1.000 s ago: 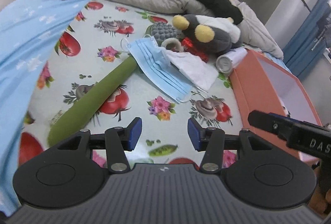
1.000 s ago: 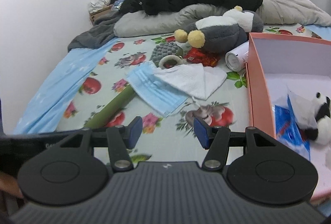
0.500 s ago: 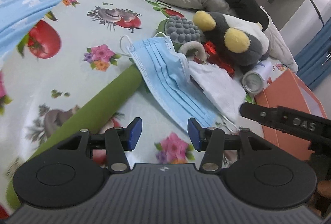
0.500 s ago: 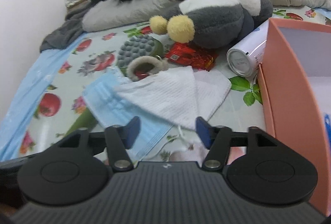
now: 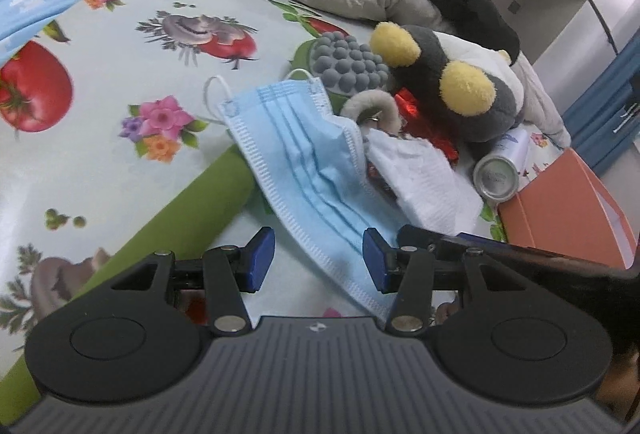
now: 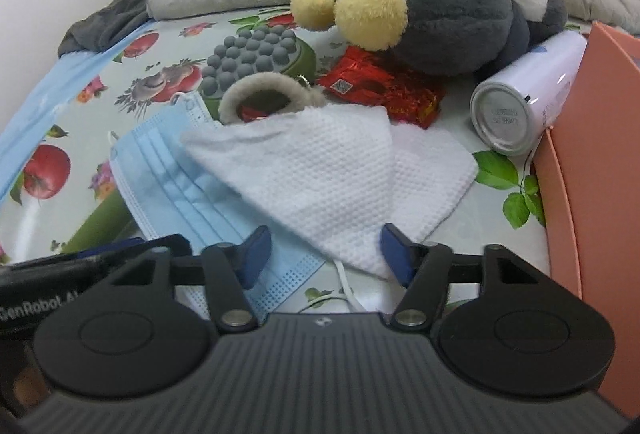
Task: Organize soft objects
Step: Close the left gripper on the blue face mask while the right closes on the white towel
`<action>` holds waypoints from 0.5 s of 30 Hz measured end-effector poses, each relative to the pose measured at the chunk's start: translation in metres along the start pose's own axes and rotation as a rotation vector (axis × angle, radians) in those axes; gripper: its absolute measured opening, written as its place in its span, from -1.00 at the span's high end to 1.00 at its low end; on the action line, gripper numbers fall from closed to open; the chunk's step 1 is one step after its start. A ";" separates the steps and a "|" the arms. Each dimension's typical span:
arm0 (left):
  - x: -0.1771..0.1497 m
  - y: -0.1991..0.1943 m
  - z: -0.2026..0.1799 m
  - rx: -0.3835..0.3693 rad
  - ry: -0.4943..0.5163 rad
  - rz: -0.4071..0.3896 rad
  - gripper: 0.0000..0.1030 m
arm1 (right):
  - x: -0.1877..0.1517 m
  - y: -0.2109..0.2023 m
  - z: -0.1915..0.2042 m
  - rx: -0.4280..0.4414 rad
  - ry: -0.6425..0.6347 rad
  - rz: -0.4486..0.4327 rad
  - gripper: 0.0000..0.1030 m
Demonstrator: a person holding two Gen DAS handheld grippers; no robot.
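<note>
Hovering low at the bottom centre of the left wrist view, left gripper [image 5: 319, 261] released, blue pads apart, near edge of the blue face mask [image 5: 304, 169] lying between them but not pinched. Just left of the mask, a green foam roll [image 5: 168, 222] running diagonally to the lower left corner, partly under the mask. Right of the mask, a white textured cloth [image 5: 424, 177] overlapping it. Further up, a grey bumpy massage brush [image 5: 348, 65], a fuzzy beige ring [image 5: 372, 105], red foil wrappers [image 5: 428, 129] and a grey plush toy with yellow feet [image 5: 472, 89]. At right, a white can on its side [image 5: 500, 173] touching the orange box [image 5: 560, 205].

Closing at the bottom centre of the right wrist view, right gripper [image 6: 325, 254], jaws around the near corner of the white textured cloth [image 6: 328, 173], pads not pressing it. Blue face mask [image 6: 180, 193] at lower left, under the cloth. All on a fruit-print sheet [image 5: 120, 53].
</note>
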State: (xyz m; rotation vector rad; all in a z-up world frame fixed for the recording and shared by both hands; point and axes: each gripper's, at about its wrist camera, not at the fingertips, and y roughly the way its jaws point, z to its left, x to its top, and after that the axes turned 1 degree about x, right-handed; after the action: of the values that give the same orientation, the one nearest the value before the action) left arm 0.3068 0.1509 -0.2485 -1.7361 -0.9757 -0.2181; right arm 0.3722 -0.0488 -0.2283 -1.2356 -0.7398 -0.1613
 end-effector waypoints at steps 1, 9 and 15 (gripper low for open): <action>0.001 0.002 0.000 -0.015 -0.007 0.006 -0.06 | 0.000 -0.001 0.000 -0.004 -0.002 -0.002 0.05; 0.005 0.009 -0.001 0.029 -0.014 0.010 0.88 | 0.003 -0.016 -0.004 -0.037 0.011 -0.044 0.85; 0.002 -0.010 -0.001 0.004 -0.038 -0.028 0.96 | 0.003 -0.040 0.000 -0.037 -0.005 -0.083 0.89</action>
State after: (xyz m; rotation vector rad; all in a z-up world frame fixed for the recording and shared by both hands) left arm 0.3015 0.1521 -0.2404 -1.7294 -1.0280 -0.2025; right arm 0.3544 -0.0622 -0.1946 -1.2413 -0.7962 -0.2404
